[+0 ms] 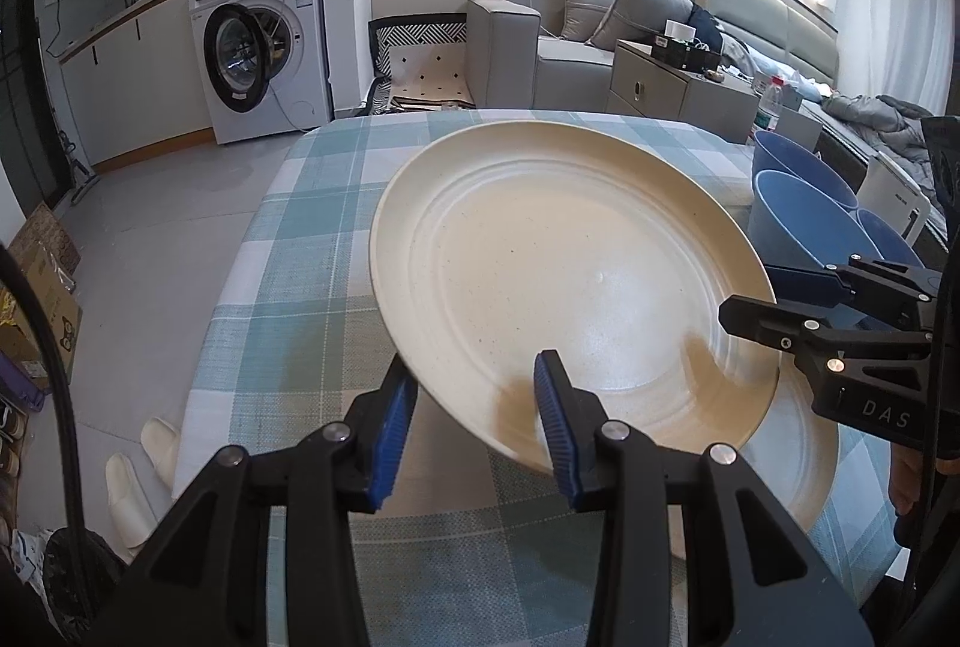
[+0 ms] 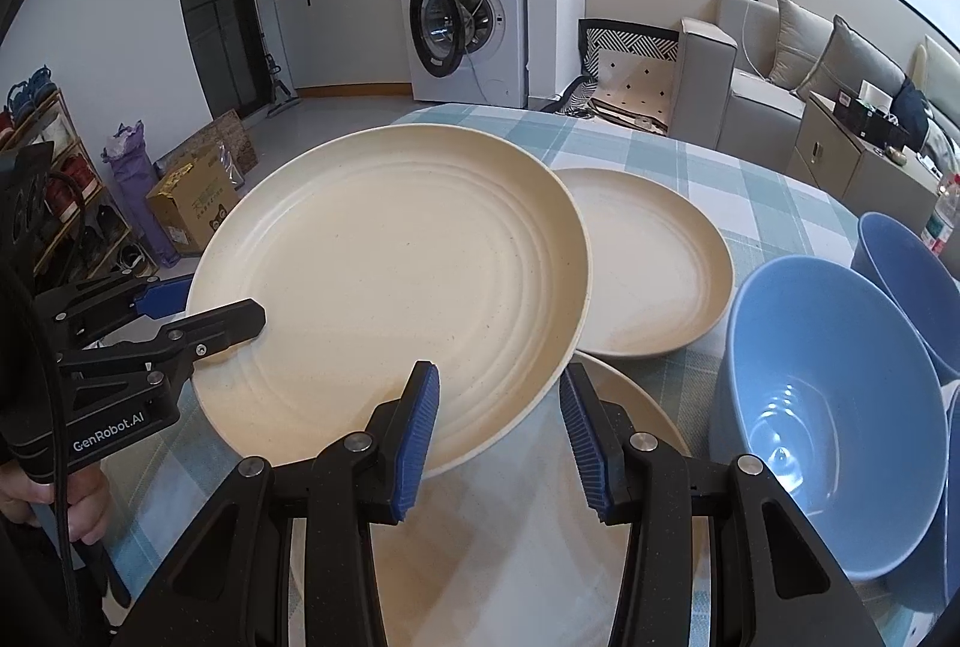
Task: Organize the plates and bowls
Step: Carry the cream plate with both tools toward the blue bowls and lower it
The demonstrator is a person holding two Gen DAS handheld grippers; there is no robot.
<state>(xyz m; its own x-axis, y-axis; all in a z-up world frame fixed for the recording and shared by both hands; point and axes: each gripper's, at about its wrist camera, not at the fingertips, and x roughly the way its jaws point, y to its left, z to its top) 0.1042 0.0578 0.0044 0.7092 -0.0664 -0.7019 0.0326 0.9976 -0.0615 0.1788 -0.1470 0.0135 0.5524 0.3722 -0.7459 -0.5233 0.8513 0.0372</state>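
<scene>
Open-plan room with a washing machine (image 1: 264,47) against the far wall and a grey sofa (image 1: 570,47) to its right. In front, a table under a teal-and-white checked cloth (image 1: 312,227).

Raised over the cloth and tilted, with the left side high: a big cream plate (image 1: 540,257), ridged in rings, top face to both cameras. Directly under its near-right part, flat on the cloth, a second plate (image 1: 804,467) of the same colour, partly covered. Farther back, seen from the right wrist, a smaller plate (image 2: 648,263), also flat, its left edge hidden behind the raised one.

Left gripper (image 1: 474,425) pinching the near rim of the big plate, one blue pad on the top face and the other under the edge. Right gripper (image 2: 498,431) clamped on the rim farther round in the same way, one finger over and one below.

To the right of the plates, blue bowls (image 2: 834,407) close together on the cloth, the nearest tipped toward the right wrist camera.
</scene>
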